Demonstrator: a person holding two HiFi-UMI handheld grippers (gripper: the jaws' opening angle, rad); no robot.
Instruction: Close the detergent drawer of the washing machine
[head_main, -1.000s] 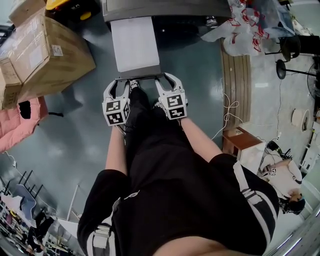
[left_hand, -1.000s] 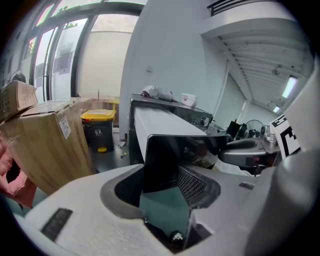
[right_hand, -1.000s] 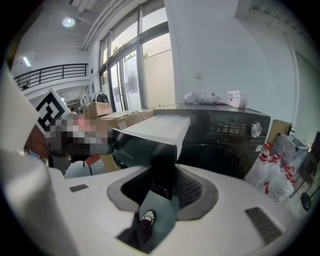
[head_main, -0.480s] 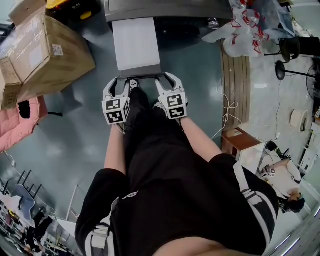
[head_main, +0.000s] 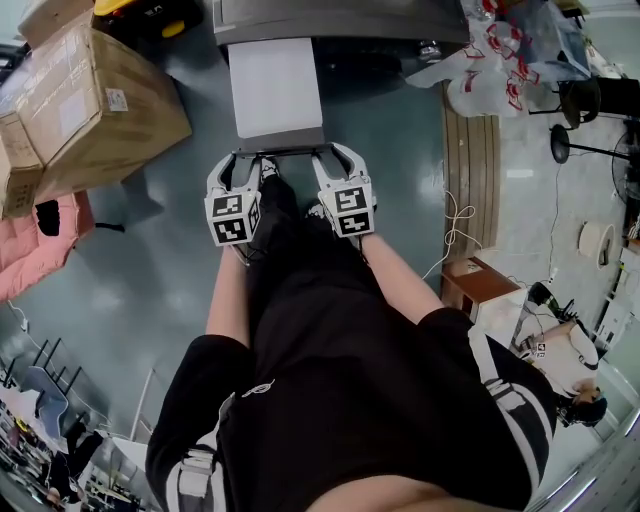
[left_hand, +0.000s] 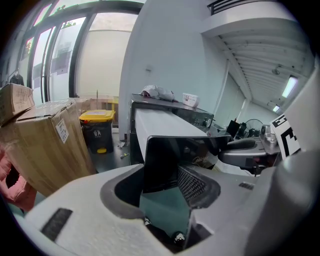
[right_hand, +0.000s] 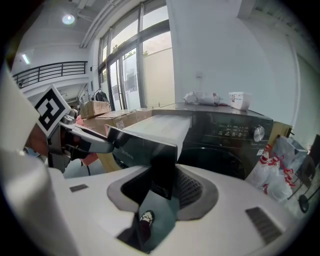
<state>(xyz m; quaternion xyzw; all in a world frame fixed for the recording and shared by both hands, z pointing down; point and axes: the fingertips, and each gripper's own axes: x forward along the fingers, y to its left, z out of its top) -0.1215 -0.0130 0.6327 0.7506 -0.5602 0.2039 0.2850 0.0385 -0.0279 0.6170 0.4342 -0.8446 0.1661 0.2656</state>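
Facing detergent drawer (head_main: 272, 90) pulled far out, long axis 12–6, washing machine (head_main: 340, 18) at 12; left tongs (head_main: 248, 163), right tongs (head_main: 332, 158) equally near at its 6 end, jaws apart, nothing clamped.

Left claw (head_main: 246, 162) and right claw (head_main: 332, 156) side by side, angled downward, jaws apart, forearms (head_main: 228, 300) stretched forward

Place: a workshop-like hall — bare, high-ceilinged.
Floor: glossy grey floor (head_main: 130, 270), loose cable (head_main: 457, 220).
Clutter: cardboard boxes (head_main: 100, 100), yellow-lidded bin (left_hand: 97, 131).
Walls: tall windows (right_hand: 150, 70), mezzanine railing (right_hand: 50, 70).
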